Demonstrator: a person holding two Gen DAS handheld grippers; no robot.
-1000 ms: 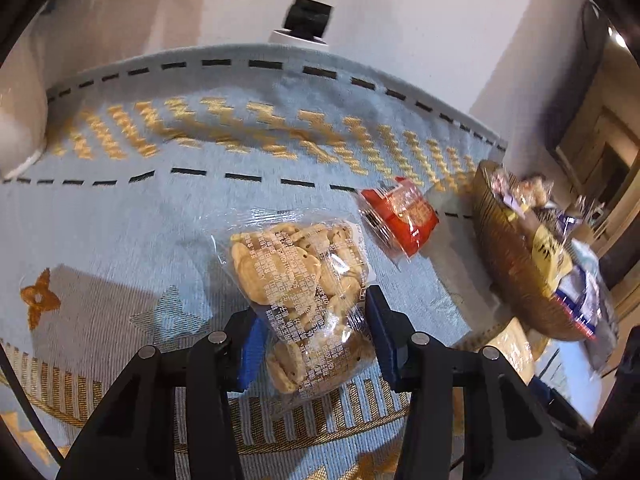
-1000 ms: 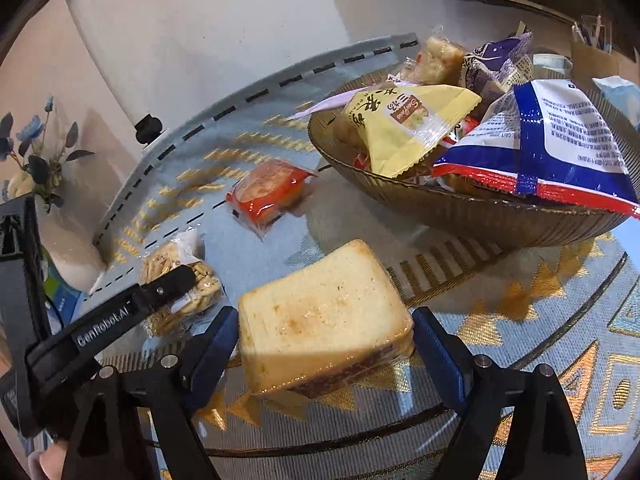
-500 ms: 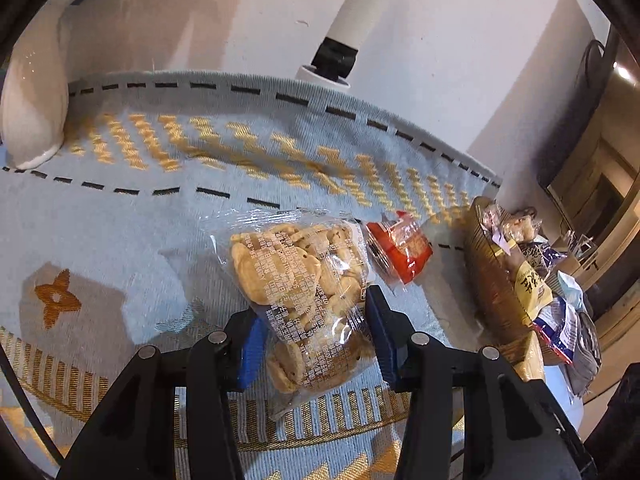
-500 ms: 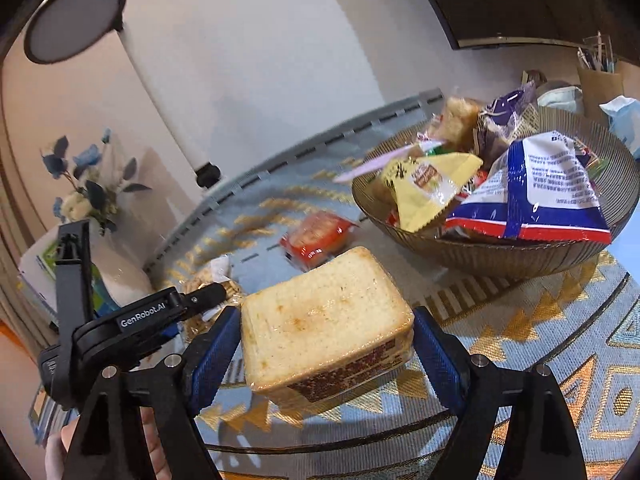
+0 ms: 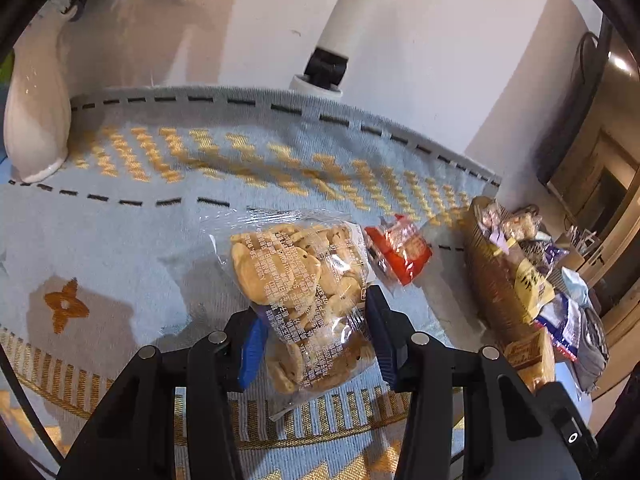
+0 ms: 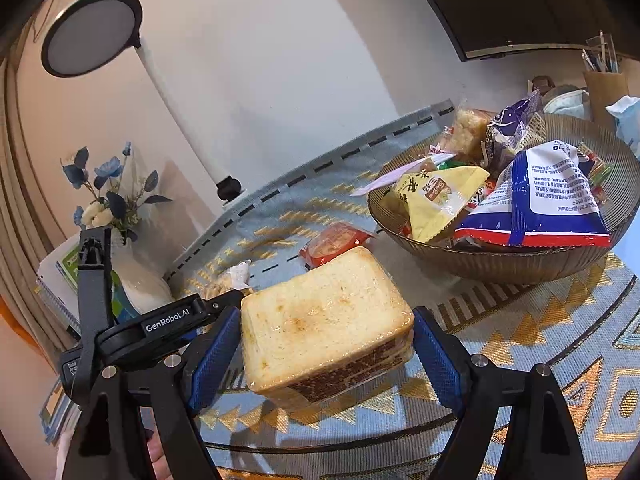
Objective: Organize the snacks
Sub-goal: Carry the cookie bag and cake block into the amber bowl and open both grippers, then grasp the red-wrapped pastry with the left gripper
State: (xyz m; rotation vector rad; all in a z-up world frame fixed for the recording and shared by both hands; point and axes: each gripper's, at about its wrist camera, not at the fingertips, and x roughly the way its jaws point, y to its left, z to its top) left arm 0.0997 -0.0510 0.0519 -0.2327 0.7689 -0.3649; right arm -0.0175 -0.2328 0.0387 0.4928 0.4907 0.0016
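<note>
My left gripper is shut on a clear bag of biscuits and holds it above the blue patterned cloth. My right gripper is shut on a wrapped block of sliced bread, lifted off the cloth. A red snack packet lies on the cloth between the bag and the brown basket; it also shows in the right wrist view. The basket is piled with several snack packets, a yellow one and a blue-and-white one on top.
A white vase with blue flowers stands at the far left of the cloth. A white lamp pole with a black base stands behind the table. The left gripper's black body is beside my right gripper.
Both grippers have risen with their loads. The biscuit bag and the bread sit higher above the cloth, and more of the wall, lamp and vase shows.
</note>
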